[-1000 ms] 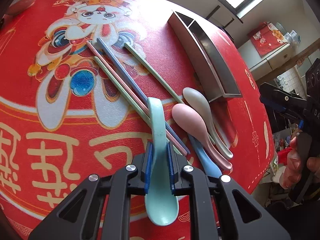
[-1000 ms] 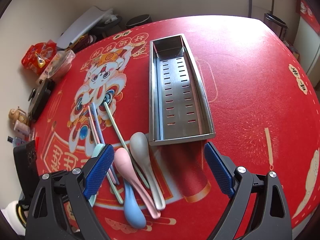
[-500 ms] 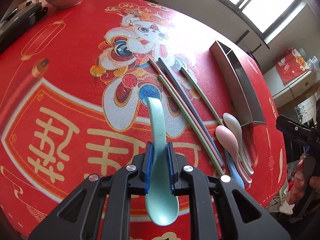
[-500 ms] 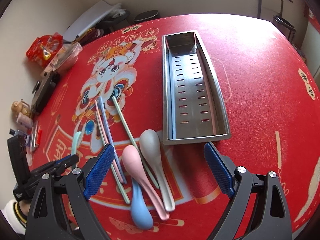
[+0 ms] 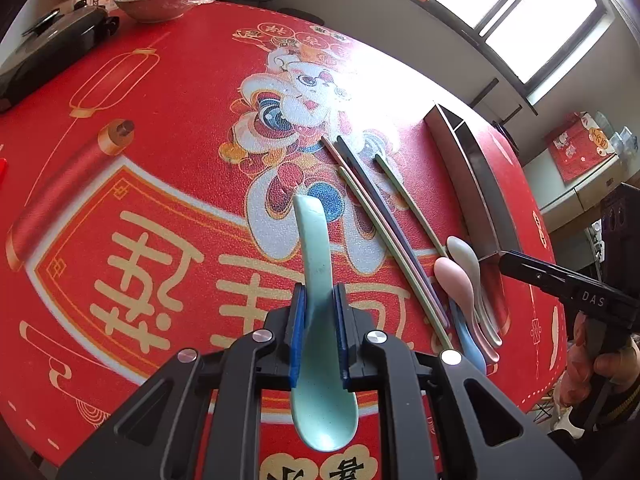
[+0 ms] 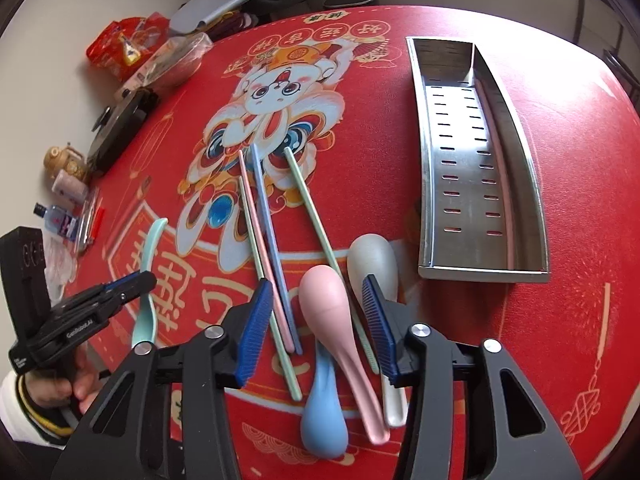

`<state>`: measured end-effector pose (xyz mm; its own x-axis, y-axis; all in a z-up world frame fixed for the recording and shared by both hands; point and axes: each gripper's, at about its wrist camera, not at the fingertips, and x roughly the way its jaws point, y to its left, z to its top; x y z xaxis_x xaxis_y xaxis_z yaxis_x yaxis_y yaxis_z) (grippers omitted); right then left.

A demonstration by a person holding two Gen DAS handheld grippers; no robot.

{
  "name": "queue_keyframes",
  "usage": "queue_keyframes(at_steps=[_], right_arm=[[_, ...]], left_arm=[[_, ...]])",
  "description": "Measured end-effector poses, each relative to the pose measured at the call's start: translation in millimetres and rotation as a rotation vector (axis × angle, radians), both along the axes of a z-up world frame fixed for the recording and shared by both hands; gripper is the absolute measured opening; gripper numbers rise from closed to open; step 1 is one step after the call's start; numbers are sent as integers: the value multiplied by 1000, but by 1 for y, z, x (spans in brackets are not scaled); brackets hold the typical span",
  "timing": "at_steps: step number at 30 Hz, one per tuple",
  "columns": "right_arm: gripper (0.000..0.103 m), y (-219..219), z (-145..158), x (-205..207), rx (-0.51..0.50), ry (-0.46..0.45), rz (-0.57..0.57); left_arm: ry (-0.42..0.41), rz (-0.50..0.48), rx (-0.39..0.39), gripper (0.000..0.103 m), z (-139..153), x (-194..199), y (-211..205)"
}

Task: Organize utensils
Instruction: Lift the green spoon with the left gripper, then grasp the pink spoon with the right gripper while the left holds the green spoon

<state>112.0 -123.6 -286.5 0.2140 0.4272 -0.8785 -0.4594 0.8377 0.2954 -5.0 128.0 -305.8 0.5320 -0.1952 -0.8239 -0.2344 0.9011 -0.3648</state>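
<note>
Left gripper: black frame, blue ribbed pads, silver screws. Right gripper same build, white lettering on side. Sleeve by left gripper: white, black-yellow striped cuff.

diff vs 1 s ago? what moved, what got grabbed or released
The left gripper, still shut on the mint spoon, has carried it away from the utensil pile, leftward in the right wrist view. The right gripper has come in over the pile and its jaws have just been closing, with the pink spoon between them, pads not yet pressing. Chopsticks, the other spoons and the steel tray lie unchanged.
</note>
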Motion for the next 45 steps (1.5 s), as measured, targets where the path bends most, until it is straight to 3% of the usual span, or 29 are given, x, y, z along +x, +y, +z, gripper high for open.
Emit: queue_keyframes(at_steps=[5,12,23,35,45], right_arm=[[26,-10,-5,-1,-32,-4,-18],[26,-31,-21,-2,-48,44,-69],[26,-13,-43,-20,-90,85,26],[26,3,-53,-18,-91,84,52],[7,19,-39,-12,-61,52,94]], left_arm=[[-4,-7,-1,14,0,0,2],[0,-40,-8,14,-4,3,-4],[8,-116,-2,14,-8,5,-20],[5,-138,5,14,-7,-2,-18],[-3,-127,2,14,-6,-3,-13]])
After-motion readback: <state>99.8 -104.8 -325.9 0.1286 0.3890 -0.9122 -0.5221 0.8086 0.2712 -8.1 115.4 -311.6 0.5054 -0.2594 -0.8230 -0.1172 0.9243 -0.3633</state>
